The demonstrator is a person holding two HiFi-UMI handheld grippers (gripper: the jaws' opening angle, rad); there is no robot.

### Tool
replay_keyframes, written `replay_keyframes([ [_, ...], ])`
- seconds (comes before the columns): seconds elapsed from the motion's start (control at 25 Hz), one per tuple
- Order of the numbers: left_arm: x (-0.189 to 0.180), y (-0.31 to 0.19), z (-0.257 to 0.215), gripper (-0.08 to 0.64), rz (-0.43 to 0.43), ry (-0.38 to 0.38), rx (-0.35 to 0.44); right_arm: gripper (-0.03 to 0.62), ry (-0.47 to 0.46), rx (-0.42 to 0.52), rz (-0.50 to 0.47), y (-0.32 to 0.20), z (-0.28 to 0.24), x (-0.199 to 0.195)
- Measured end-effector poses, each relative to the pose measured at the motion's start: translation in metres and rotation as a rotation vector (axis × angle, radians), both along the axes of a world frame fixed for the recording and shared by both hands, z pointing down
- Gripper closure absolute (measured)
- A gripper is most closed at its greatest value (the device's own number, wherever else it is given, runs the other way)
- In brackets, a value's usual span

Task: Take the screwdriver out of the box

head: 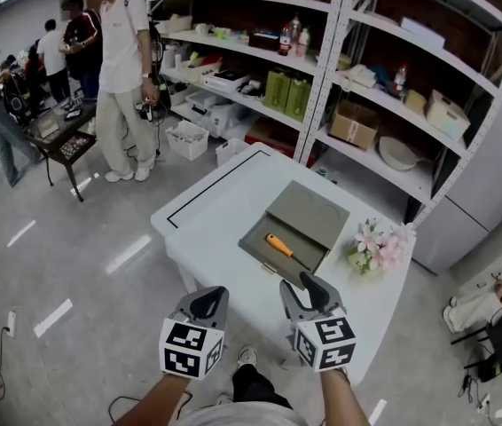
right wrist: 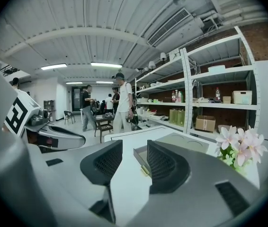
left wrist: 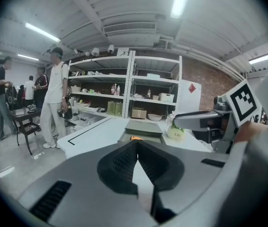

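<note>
Approach step: right gripper [head: 309, 286] fingers wide and empty, left gripper [head: 207, 302] fingers together, both at the desk [head: 211, 224] edge, screwdriver [head: 279, 247] lying in the open box [head: 311, 211], so next the right should probably reach in over its orange handle.

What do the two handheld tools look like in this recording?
The left tool and right tool are grey moulded shells with black ribbed pads. Each carries a white cube with black square markers. No sleeves show on the forearms.

Head view overlooks the table [head: 207, 220]; gripper views face it, roughly level.
</note>
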State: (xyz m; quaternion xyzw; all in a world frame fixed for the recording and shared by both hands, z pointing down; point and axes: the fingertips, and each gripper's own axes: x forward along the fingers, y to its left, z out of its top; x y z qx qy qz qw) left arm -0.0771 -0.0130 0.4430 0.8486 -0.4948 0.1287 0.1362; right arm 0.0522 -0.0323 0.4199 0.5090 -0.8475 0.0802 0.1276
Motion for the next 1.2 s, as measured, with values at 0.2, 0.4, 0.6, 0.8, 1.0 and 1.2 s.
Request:
replay_keyframes([
  [0.2, 0.003, -0.037, 0.009, 0.555, -0.003, -0.004, -0.015, 0.423, 0.031, -0.033, -0.018, -0.038, 0.013, 0.004],
  [0.4, 0.007, -0.074, 0.010, 0.555, -0.012, -0.009, -0.032, 0.423, 0.059, -0.090, -0.064, -0.074, 0.026, 0.004],
  [0.6, 0.015, -0.107, 0.013, 0.555, -0.022, -0.011, -0.047, 0.422, 0.114, -0.166, -0.152, -0.104, 0.045, 0.003],
  [0.8, 0.023, -0.136, 0.021, 0.555, -0.031, -0.022, -0.065, 0.419, 0.182, -0.268, -0.237, -0.131, 0.072, 0.006],
  [1.0, 0.025, -0.158, 0.031, 0.555, -0.051, -0.036, -0.087, 0.419, 0.239, -0.363, -0.327, -0.152, 0.100, 0.003],
  [1.2, 0.026, -0.178, 0.038, 0.555, -0.065, -0.047, -0.099, 0.417, 0.305, -0.439, -0.391, -0.164, 0.130, 0.002],
])
